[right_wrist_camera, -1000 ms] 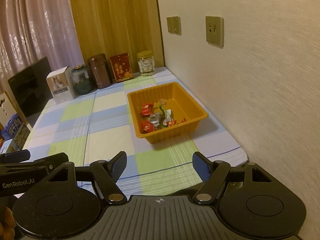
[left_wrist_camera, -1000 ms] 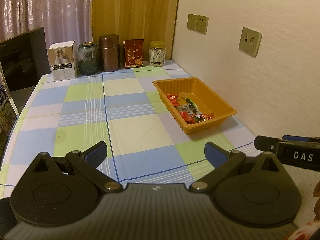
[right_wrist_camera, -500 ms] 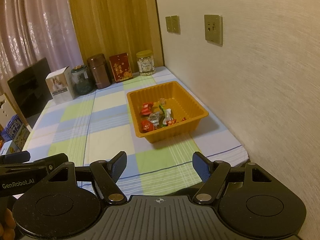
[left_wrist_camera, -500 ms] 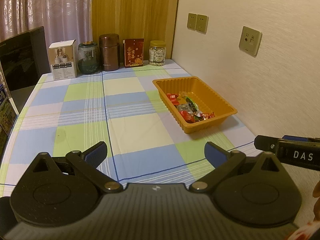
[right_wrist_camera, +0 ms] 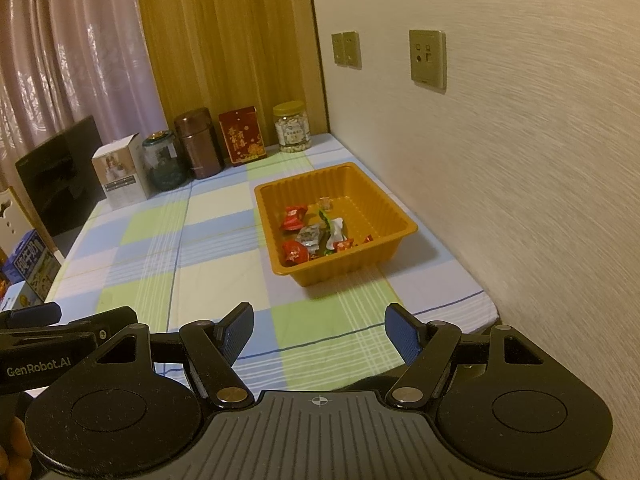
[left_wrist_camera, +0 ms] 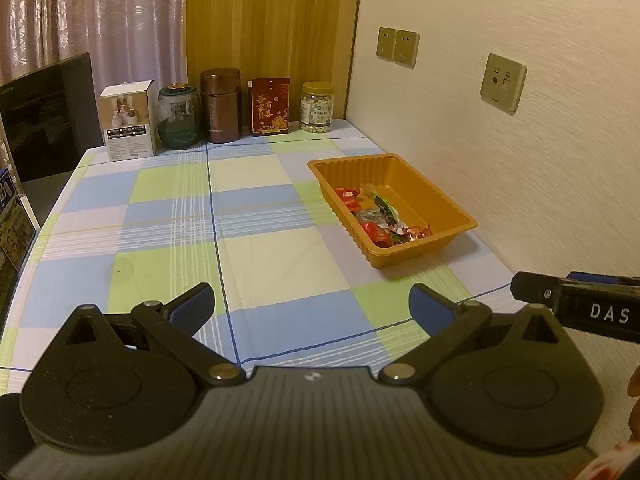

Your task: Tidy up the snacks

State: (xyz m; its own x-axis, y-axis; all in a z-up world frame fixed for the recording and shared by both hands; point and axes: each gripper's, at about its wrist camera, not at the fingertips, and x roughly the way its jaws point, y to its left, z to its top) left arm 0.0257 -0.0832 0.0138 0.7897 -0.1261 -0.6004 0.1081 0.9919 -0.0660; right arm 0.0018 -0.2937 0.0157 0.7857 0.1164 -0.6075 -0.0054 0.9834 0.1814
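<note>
An orange plastic tray (left_wrist_camera: 434,200) stands on the checked tablecloth near the right wall, with several wrapped snacks (left_wrist_camera: 376,216) in it. It also shows in the right wrist view (right_wrist_camera: 384,204), with the snacks (right_wrist_camera: 314,234) inside. My left gripper (left_wrist_camera: 312,306) is open and empty, held over the table's near edge, well short of the tray. My right gripper (right_wrist_camera: 320,330) is open and empty, also near the front edge. Each gripper's side shows in the other's view.
At the table's far edge stand a white box (left_wrist_camera: 128,122), a glass jar (left_wrist_camera: 178,116), a brown canister (left_wrist_camera: 221,106), a red box (left_wrist_camera: 271,106) and a yellow-lidded jar (left_wrist_camera: 317,107). A dark screen (left_wrist_camera: 44,116) is at the left. The wall (left_wrist_camera: 520,160) runs along the right.
Both grippers stay open and nearly still. The views have shifted only slightly.
</note>
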